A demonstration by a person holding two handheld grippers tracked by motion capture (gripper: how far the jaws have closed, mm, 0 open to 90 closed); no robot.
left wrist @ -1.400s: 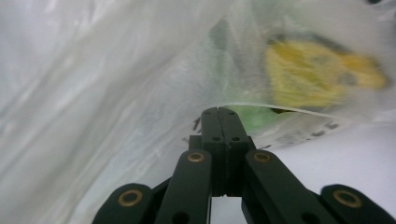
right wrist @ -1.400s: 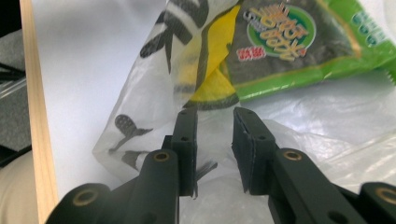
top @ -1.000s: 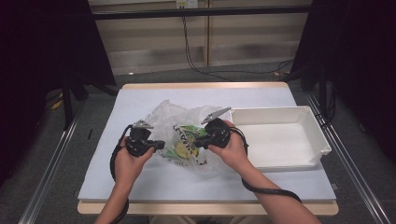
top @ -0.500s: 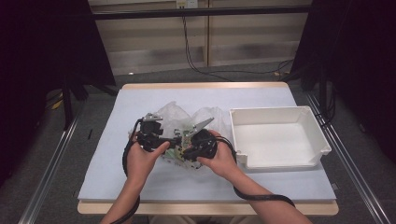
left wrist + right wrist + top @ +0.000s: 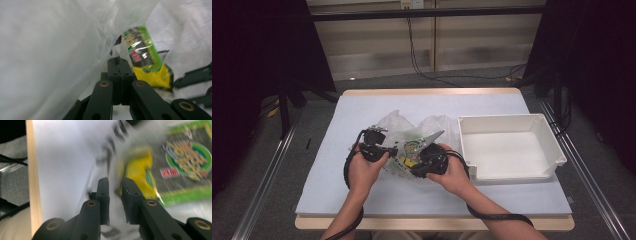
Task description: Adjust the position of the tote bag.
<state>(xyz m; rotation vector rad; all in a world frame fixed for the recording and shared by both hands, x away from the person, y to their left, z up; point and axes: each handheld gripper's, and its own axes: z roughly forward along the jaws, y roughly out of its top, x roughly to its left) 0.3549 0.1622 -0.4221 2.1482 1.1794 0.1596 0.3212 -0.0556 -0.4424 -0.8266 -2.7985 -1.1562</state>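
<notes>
Pale blue tabletop carries a crumpled clear plastic bag near its middle, left of a white tray. Inside lies a green, black and yellow snack packet. Both tongs meet at the bag's near side.

From the left tongs, the jaws have just snapped together, pinching filmy plastic.

From the right tongs, the blurred jaws stand slightly apart on bag film beside the packet.
</notes>
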